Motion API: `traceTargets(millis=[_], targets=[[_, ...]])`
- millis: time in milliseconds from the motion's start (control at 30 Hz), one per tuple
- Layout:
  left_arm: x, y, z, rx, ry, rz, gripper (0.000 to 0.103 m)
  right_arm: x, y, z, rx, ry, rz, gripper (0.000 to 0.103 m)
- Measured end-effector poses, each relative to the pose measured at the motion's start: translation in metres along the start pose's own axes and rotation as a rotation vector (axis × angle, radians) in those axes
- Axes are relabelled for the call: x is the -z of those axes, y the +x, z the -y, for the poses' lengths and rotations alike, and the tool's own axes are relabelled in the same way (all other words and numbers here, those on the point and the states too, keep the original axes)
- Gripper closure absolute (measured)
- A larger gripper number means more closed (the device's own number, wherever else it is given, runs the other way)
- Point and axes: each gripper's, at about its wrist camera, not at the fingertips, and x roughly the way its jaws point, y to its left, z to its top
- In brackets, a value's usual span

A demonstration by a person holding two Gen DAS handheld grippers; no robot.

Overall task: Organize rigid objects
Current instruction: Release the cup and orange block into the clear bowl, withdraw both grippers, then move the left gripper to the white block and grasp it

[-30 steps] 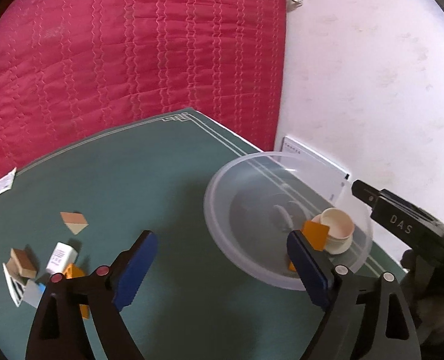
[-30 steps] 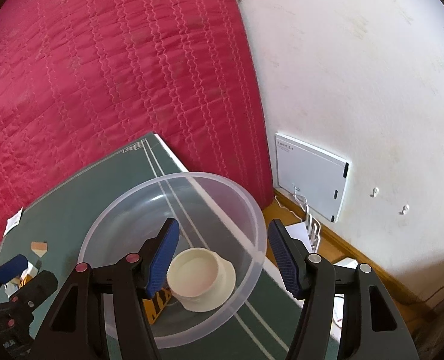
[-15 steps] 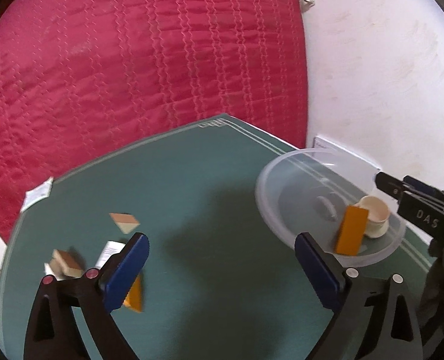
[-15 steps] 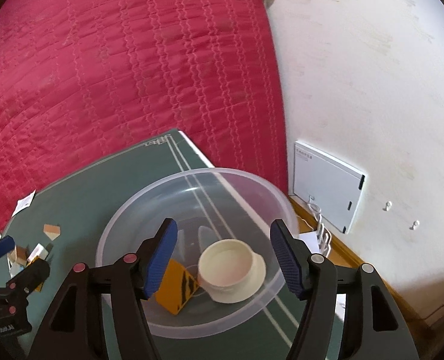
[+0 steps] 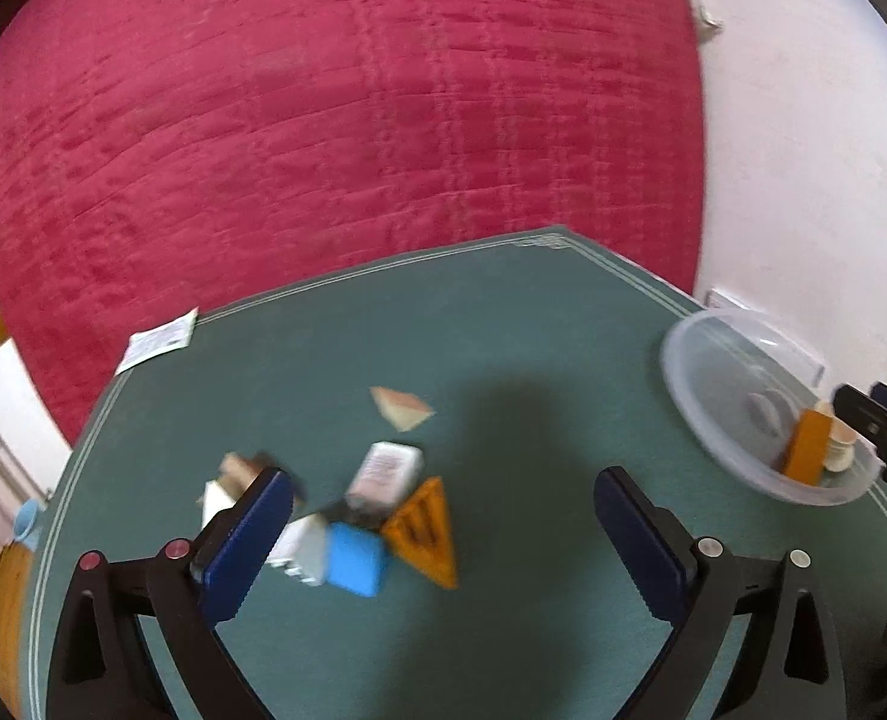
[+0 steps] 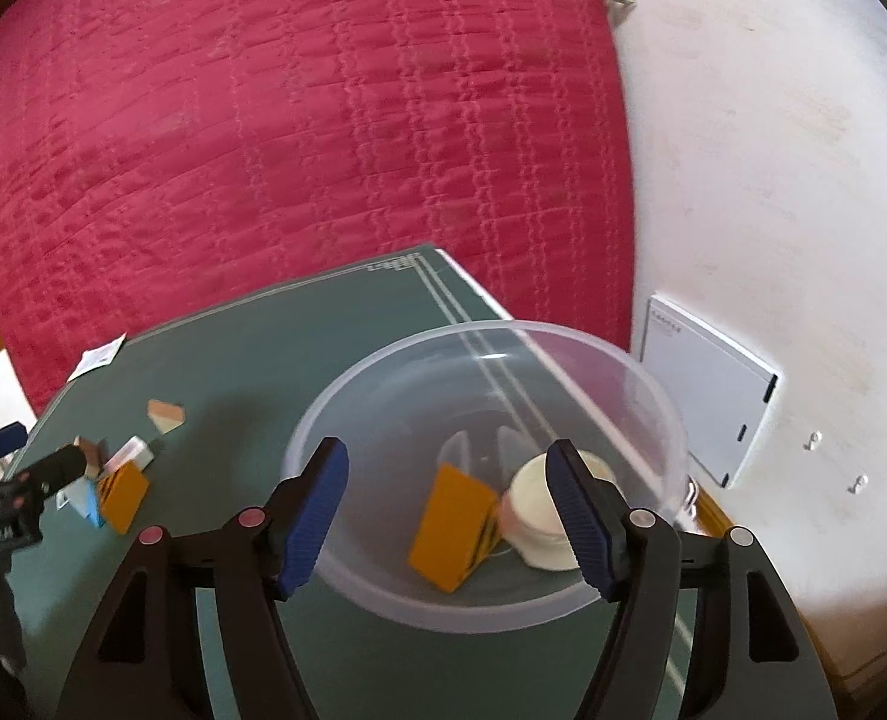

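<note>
Left gripper (image 5: 443, 501): jaws spread wide, just opened further, nothing held between them.
Right gripper (image 6: 446, 468): jaws apart, just widened, nothing gripped, poised over the clear bowl (image 6: 653, 384).
Bowl contents: an orange box (image 6: 452, 525) is leaned against a cream cup (image 6: 536, 507).
Table (image 5: 503, 330): a blue block (image 5: 356, 558), orange wedge (image 5: 425, 531) and white box (image 5: 386, 471) are clustered.
</note>
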Motion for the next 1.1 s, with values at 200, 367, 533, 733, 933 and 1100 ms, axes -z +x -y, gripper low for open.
traceTargets(millis=[200, 367, 533, 733, 933, 1100], targets=[[0.009, -0.001, -0.039, -0.069, -0.053, -0.020, 0.001, 0.011, -0.006, -0.023, -0.055, -0.051, -0.016, 0.032], [0.018, 0.001, -0.075, -0.115, -0.115, -0.047, 0.001, 0.021, -0.009, -0.039, -0.103, -0.084, -0.045, 0.032], [0.029, 0.005, -0.099, -0.159, -0.153, -0.072, 0.001, 0.030, -0.010, -0.054, -0.136, -0.121, -0.063, 0.032], [0.041, 0.013, -0.113, -0.184, -0.175, -0.103, 0.001, 0.037, -0.010, -0.064, -0.164, -0.153, -0.090, 0.032], [0.046, 0.026, -0.125, -0.205, -0.199, -0.131, 0.001, 0.045, -0.011, -0.075, -0.202, -0.201, -0.113, 0.032], [0.047, 0.038, -0.131, -0.209, -0.211, -0.160, 0.001, 0.050, -0.013, -0.082, -0.232, -0.227, -0.127, 0.032]])
